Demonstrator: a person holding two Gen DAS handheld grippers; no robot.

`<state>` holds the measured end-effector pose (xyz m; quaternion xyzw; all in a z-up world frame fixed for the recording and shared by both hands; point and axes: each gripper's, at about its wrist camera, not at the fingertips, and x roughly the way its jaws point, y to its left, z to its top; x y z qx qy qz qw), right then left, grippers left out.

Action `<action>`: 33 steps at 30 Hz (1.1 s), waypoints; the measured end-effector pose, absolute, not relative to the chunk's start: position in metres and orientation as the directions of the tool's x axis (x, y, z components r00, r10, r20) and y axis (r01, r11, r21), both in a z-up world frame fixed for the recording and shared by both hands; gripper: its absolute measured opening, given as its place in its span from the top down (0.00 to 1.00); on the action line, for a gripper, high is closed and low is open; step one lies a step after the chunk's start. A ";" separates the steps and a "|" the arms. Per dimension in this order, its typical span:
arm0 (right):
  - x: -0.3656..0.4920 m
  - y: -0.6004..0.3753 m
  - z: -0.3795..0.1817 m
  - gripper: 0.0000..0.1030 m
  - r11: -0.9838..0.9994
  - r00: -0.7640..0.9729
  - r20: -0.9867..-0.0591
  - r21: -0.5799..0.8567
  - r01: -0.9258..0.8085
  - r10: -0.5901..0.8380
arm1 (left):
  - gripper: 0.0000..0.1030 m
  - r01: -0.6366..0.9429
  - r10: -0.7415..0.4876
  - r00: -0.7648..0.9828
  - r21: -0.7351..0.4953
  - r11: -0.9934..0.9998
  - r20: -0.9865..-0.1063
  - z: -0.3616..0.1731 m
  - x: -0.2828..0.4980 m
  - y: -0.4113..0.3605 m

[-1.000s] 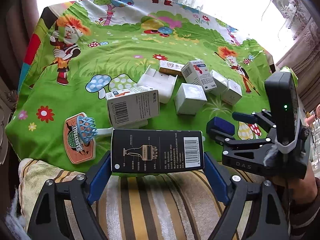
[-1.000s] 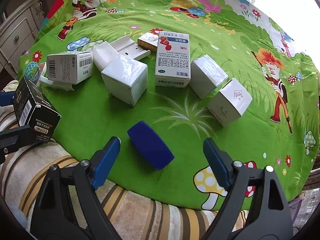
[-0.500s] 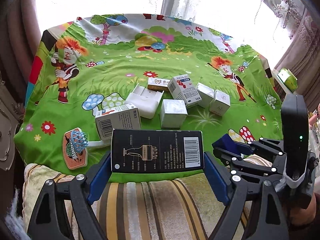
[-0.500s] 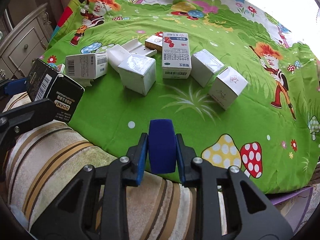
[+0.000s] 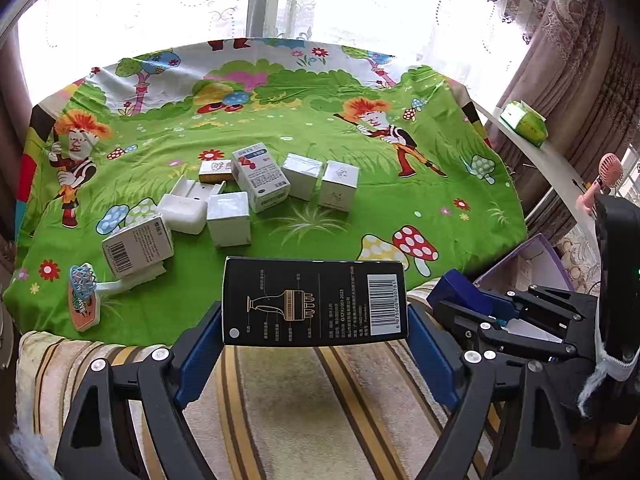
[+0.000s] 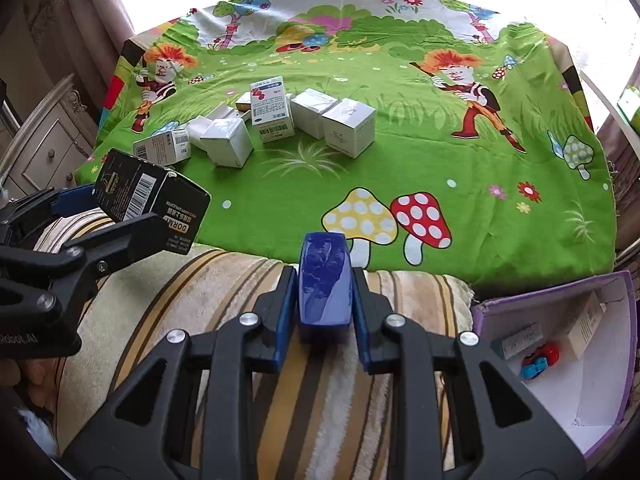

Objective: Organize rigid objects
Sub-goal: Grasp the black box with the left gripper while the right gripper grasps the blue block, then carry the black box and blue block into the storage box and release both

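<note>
Gripping a black box [image 5: 316, 303] by its two short ends, the left gripper [image 5: 316, 336] holds it crosswise, barcode side up, off the cloth and above the striped cushion [image 5: 280, 400] at the near edge of the bed. Its blue pads press flat against the box, spread wide by the box's length. Just to its right, the right gripper [image 6: 325, 300] has its fingers drawn close together on a small blue case [image 6: 325, 280], which stands on end between the pads, also above the cushion and clear of the green cartoon cloth [image 6: 420, 152]. On the cloth farther back lies a loose cluster of cartons: a red-and-white medicine box [image 5: 260, 176] in the middle, several plain white boxes [image 5: 229, 218] around it, and a barcoded white carton [image 5: 138, 244] to the left, close to a small basketball-hoop toy [image 5: 84, 296]. At the lower right of the right wrist view, beside the bed, an open purple-edged box [image 6: 616, 360] holds a red and blue toy [image 6: 540, 358] and some small cartons.
</note>
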<state>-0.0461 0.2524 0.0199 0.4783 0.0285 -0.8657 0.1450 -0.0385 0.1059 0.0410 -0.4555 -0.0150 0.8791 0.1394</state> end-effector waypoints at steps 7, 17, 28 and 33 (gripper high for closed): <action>-0.012 0.313 0.026 0.70 -0.981 -0.537 -0.827 0.087 0.172 -0.167 | 0.15 -0.351 0.354 -0.508 -0.186 -0.918 -0.786 0.043 -0.017 0.154; 0.033 0.399 0.020 0.70 -0.996 -0.546 -0.835 0.092 -0.003 -0.076 | 0.15 -0.527 0.474 -0.435 -0.210 -0.823 -0.766 0.047 0.016 0.216; 0.060 0.493 0.031 0.70 -0.970 -0.568 -0.819 0.067 -0.233 0.080 | 0.14 -0.663 0.579 -0.360 -0.236 -0.711 -0.732 0.050 0.039 0.270; 0.065 0.513 0.037 0.70 -0.958 -0.571 -0.812 0.054 -0.283 0.122 | 0.11 -0.691 0.593 -0.358 -0.222 -0.688 -0.722 0.054 0.036 0.286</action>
